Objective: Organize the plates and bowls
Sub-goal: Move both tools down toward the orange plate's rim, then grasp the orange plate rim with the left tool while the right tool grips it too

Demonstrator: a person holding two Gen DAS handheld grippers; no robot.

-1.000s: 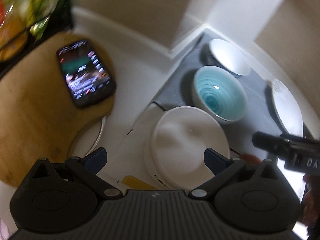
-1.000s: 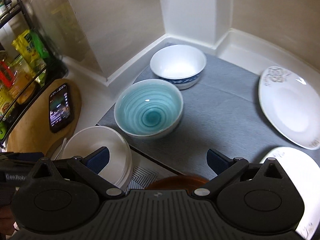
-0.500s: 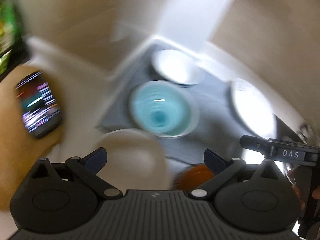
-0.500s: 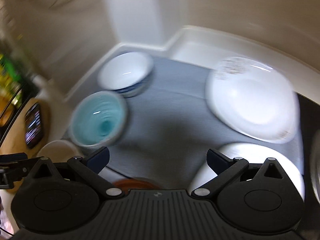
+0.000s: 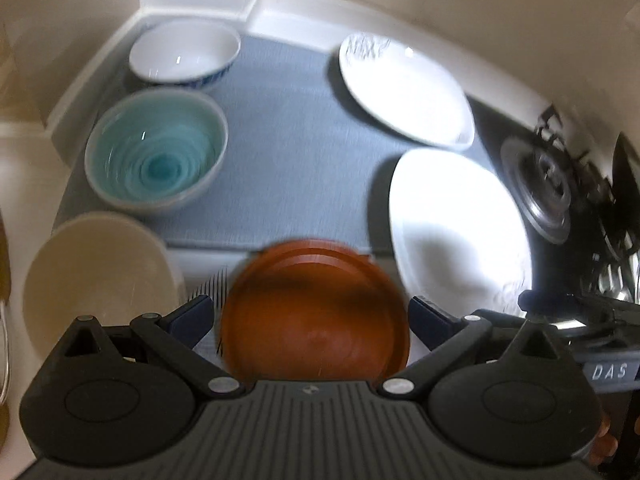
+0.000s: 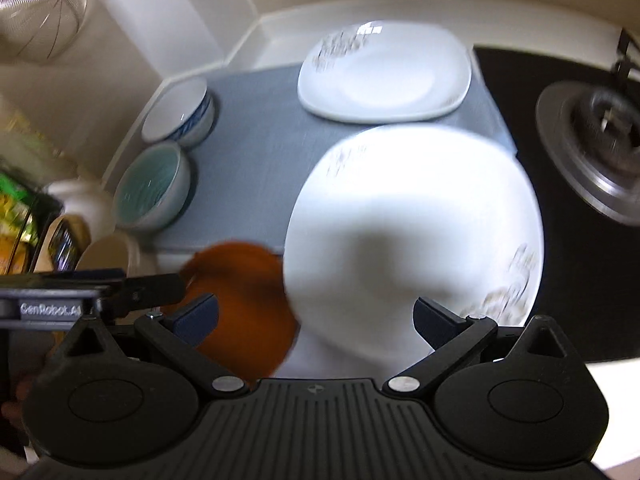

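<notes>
My left gripper (image 5: 312, 320) is open, its fingers either side of an orange-brown plate (image 5: 316, 312) below it. My right gripper (image 6: 316, 316) is open over the near white square plate (image 6: 412, 232), which also shows in the left wrist view (image 5: 456, 228). A second white patterned plate (image 6: 384, 76) lies behind it on the grey mat (image 6: 256, 128). A teal bowl (image 5: 156, 152) and a white bowl with blue pattern (image 5: 184, 52) stand at the mat's left. A cream plate (image 5: 96, 276) sits at the near left. The orange plate also shows in the right wrist view (image 6: 240, 292).
A gas stove burner (image 6: 596, 128) on a black hob lies right of the mat. White walls close the back corner. A metal strainer (image 6: 40, 12) hangs at the upper left. A rack with packets (image 6: 16, 220) and a phone on a wooden board (image 6: 64, 244) stand at the left.
Both grippers have swung right. The left one moved from over the cream plate to over the orange plate. The right one moved from the bowls to over the near white plate.
</notes>
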